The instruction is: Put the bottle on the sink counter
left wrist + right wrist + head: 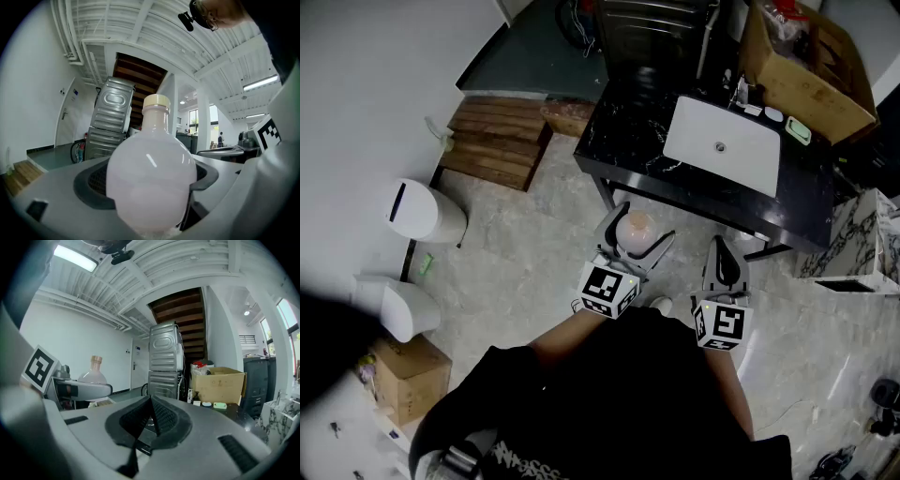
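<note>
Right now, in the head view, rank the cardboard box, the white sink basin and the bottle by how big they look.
1. cardboard box, largest
2. white sink basin, somewhat smaller
3. bottle, clearly smallest, even though it is nearest the camera

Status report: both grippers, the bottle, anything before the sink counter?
Left gripper shut on bottle. Right gripper shut, empty. Bottle short of sink counter, nothing between.

bottle point(151, 180): pale pink, cap point(156, 100) cream | sink counter point(630, 127): black, white-veined | basin point(705, 131): white | box point(811, 80): brown
</note>
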A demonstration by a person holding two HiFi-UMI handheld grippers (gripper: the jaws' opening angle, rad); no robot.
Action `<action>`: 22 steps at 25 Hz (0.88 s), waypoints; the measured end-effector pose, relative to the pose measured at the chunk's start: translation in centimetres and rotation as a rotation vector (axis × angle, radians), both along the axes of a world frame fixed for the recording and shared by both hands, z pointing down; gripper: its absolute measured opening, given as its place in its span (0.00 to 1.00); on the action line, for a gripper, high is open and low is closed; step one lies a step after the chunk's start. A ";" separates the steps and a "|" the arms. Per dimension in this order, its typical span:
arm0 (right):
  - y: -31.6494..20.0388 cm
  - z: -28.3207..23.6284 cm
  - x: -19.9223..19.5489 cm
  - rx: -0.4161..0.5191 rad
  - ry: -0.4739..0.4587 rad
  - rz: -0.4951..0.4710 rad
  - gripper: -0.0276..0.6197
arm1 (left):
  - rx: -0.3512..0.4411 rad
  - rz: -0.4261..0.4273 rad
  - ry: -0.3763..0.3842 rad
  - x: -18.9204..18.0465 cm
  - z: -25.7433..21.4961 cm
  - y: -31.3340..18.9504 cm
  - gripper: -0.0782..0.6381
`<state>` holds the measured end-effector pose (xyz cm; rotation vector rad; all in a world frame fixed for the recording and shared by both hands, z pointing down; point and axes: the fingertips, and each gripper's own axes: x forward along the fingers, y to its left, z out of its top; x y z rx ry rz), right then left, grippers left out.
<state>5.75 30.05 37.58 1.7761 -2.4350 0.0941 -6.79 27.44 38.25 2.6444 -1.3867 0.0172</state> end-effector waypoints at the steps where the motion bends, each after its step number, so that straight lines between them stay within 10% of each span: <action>1: 0.0 0.0 0.1 0.000 0.003 -0.004 0.10 | 0.001 -0.002 -0.003 0.1 0.0 0.0 0.69; 22: -0.1 0.2 4.9 0.048 -0.120 -0.067 0.10 | 0.028 -0.094 -0.064 1.6 -0.2 -1.1 0.69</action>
